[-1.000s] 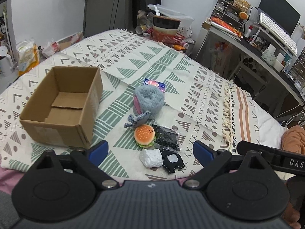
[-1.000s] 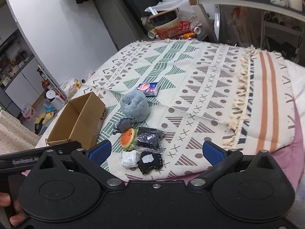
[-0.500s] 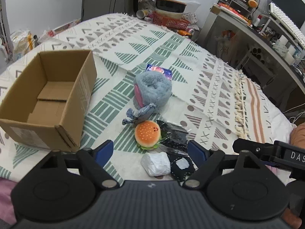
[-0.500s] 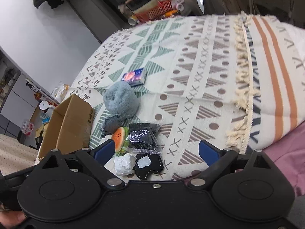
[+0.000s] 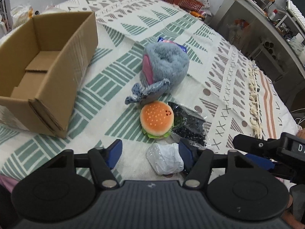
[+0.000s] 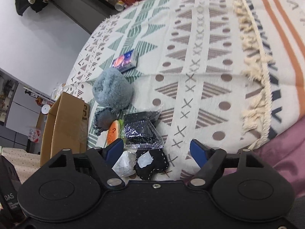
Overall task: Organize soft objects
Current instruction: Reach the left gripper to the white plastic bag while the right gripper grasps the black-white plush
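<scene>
Both grippers are low over the near edge of the bed (image 5: 225, 61), each with fingers spread wide and holding nothing.

The left gripper (image 5: 150, 152) faces the cluster of soft items. The white packet (image 5: 164, 161) lies between its fingers, closer to the right one; no contact can be confirmed. Just beyond it sits the burger plush (image 5: 156, 121), touching the blue plush (image 5: 164, 66) at the back and the black wrapped bundle (image 5: 187, 126) on its right. The box (image 5: 63, 72) stands open and empty to the left, well apart from the cluster.

The right gripper (image 6: 158, 150) faces the same cluster from the other side. The black felt piece (image 6: 152, 162) and the packet lie between its fingers. A small printed carton (image 6: 126, 60) lies behind the blue plush.

Judgement: the step in hand is a first pick, most likely the packet, for transfer to the box.

Recommendations:
- Centre the packet between the fingers before closing; it now sits off to one side.
- Lower until the fingertips nearly meet the cover, since the packet is low and crinkly and may slip out.
- Close gently; the wrap will crush.
- Keep the right finger off the black bundle and the felt piece, which lie just beside the packet.
- Lift straight up before carrying left.
</scene>
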### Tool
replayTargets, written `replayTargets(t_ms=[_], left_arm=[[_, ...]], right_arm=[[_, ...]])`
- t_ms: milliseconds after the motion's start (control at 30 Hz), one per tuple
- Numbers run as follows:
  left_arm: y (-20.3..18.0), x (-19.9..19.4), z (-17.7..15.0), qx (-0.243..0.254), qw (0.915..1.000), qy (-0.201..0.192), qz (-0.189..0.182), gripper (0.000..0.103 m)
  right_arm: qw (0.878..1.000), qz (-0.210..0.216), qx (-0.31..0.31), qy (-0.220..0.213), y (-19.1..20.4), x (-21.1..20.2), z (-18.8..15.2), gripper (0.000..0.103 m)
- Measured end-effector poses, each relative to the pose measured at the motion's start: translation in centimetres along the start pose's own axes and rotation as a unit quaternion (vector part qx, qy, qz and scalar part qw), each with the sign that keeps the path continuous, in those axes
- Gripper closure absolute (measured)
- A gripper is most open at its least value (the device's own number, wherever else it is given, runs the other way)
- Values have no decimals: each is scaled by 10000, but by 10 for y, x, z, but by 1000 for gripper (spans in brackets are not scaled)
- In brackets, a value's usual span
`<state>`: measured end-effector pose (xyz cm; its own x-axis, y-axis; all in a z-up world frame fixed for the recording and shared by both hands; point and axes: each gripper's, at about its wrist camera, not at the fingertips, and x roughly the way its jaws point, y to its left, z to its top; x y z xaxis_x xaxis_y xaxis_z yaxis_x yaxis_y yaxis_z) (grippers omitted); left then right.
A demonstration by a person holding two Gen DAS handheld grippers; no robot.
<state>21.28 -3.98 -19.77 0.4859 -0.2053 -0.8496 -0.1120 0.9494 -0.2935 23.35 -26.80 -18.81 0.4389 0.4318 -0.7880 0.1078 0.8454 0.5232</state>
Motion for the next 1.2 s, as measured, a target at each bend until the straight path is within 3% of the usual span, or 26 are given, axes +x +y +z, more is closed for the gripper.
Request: replayTargets(t_ms=[233, 533, 800, 867, 933, 1100, 1200], left_arm=[[4, 13, 0, -185, 9997, 164, -84, 46], [1, 29, -4, -350, 9966, 507, -549, 64], [2, 20, -2, -402, 9968, 363, -584, 68], [1, 15, 0, -358, 9976, 255, -537, 68], [1, 8, 2, -348, 9979, 123, -533, 69], [1, -12, 5, -135, 9991, -295, -286, 69], [6, -22, 9, -207, 9983, -383, -395, 68]], right_arm=[[9996, 46, 142, 243, -1, 17, 2, 37], [9978, 63, 257, 603, -1, 36, -2, 44], [9967, -58, 289, 759, 0, 47, -5, 48], [9966, -138, 230, 775, 2, 49, -7, 53], [9961, -209, 172, 845, 4, 52, -9, 69], [9966, -169, 83, 807, 8, 49, -11, 85], [9976, -31, 63, 692, 11, 39, -12, 92]])
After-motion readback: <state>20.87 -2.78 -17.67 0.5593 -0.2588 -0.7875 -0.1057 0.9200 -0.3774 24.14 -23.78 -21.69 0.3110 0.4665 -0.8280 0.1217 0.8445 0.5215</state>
